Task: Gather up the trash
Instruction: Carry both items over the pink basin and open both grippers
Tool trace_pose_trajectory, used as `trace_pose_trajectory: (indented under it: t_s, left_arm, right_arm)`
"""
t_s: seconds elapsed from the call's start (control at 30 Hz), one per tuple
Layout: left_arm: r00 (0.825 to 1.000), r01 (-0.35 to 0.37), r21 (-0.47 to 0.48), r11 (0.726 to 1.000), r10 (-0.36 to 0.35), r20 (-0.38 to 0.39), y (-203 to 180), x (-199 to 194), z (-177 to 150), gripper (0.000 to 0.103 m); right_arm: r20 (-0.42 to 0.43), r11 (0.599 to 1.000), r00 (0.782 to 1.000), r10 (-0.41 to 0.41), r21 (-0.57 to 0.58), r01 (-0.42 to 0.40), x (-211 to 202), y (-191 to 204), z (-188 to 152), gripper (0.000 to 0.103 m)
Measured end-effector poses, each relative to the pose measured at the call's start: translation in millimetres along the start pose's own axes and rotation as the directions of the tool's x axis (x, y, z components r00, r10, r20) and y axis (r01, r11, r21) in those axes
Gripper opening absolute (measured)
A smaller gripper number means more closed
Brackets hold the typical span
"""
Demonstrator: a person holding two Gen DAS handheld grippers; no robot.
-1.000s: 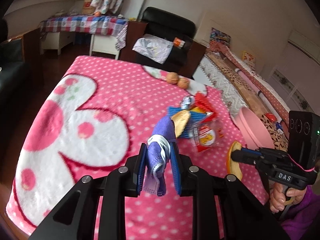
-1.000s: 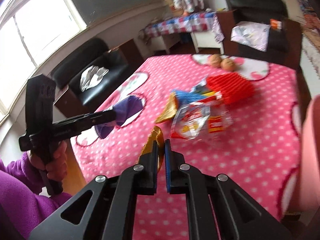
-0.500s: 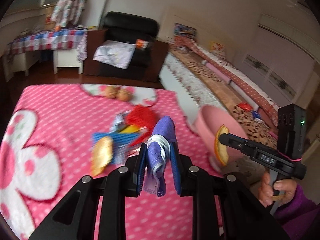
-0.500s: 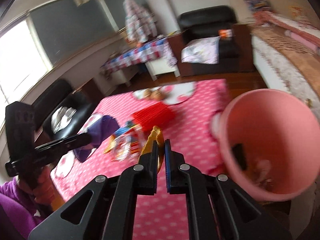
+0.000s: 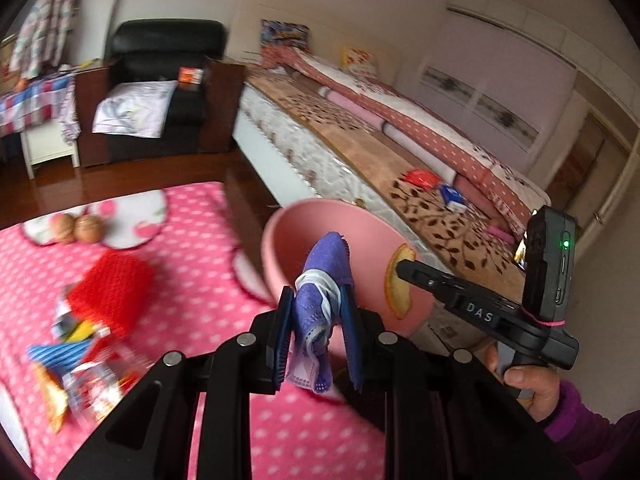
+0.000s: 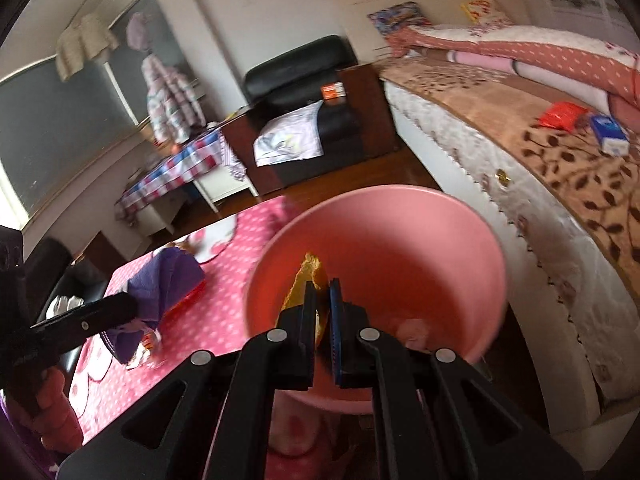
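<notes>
Left gripper point(image 5: 317, 322): jaws drawn in on a crumpled purple face mask with white straps point(image 5: 322, 280), which sticks up above the blue pads and hangs a little below them. In the left wrist view the mask's top overlaps the near wall of the round pink plastic bin point(image 5: 280, 248); whether it is over the opening cannot be told from this view. In the right wrist view the same mask point(image 6: 168, 280) sits to the left of the bin, over the tablecloth.

Right gripper point(image 6: 322, 312): jaws narrow, pinching a curved piece of orange peel point(image 6: 306, 284). The peel is over the mouth of the pink bin point(image 6: 460, 240), inside the rim line. In the left wrist view the peel point(image 5: 398, 282) shows at the tip of the right gripper point(image 5: 400, 268), against the bin's right side.

The bin stands just beside the table edge, between the table and a bed with a brown leaf-patterned cover point(image 5: 440, 208). Something pale lies at the bin's bottom, blurred.

Pink polka-dot tablecloth point(image 5: 192, 248) carries remaining litter: a red ridged wrapper point(image 5: 110, 290), and a blurred pile of blue, yellow and clear snack packets point(image 5: 76, 360) near the left edge. Two round brown walnuts point(image 5: 76, 229) lie side by side at the far end.
</notes>
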State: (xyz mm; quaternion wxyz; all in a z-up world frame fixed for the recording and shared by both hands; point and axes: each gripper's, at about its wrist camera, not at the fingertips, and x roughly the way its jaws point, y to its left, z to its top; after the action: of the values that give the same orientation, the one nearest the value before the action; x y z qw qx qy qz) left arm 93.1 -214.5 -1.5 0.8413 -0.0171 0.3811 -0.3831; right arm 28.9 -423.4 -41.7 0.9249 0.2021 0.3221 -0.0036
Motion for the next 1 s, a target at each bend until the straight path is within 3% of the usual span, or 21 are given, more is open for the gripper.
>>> trace_pose_trajectory:
  t_s: [0.33,0.67,0.77,0.87,0.93,1.0]
  left_arm:
    - [0.996,0.031,0.019,0.999,-0.029,-0.087,-22,68,10,0.022]
    - [0.991,0.027,0.016,0.999,-0.025,-0.132,-22,96,6,0.023]
    - [0.992,0.024,0.022,0.999,-0.021,-0.128,-23,97,7,0.035]
    - [0.993,0.020,0.018,1.000,-0.018,-0.119,-23,96,8,0.036]
    - [0.993,0.020,0.011,1.000,-0.019,-0.114,-22,95,8,0.037]
    - [0.994,0.020,0.005,1.000,-0.020,-0.109,-20,91,8,0.037]
  right_arm:
    - [0.005,0.999,0.999,-0.051,0.017,0.051,3,-30,4,0.007]
    - [-0.012,0.998,0.998,-0.064,0.023,0.064,11,-35,5,0.007]
    - [-0.026,0.997,0.997,-0.070,0.024,0.071,15,-34,6,0.007]
    - [-0.040,0.997,0.996,-0.075,0.028,0.076,18,-34,6,0.007]
    - [-0.044,0.997,0.996,-0.077,0.030,0.078,17,-33,5,0.011]
    - [-0.039,0.996,0.996,-0.079,0.033,0.081,16,-33,4,0.023]
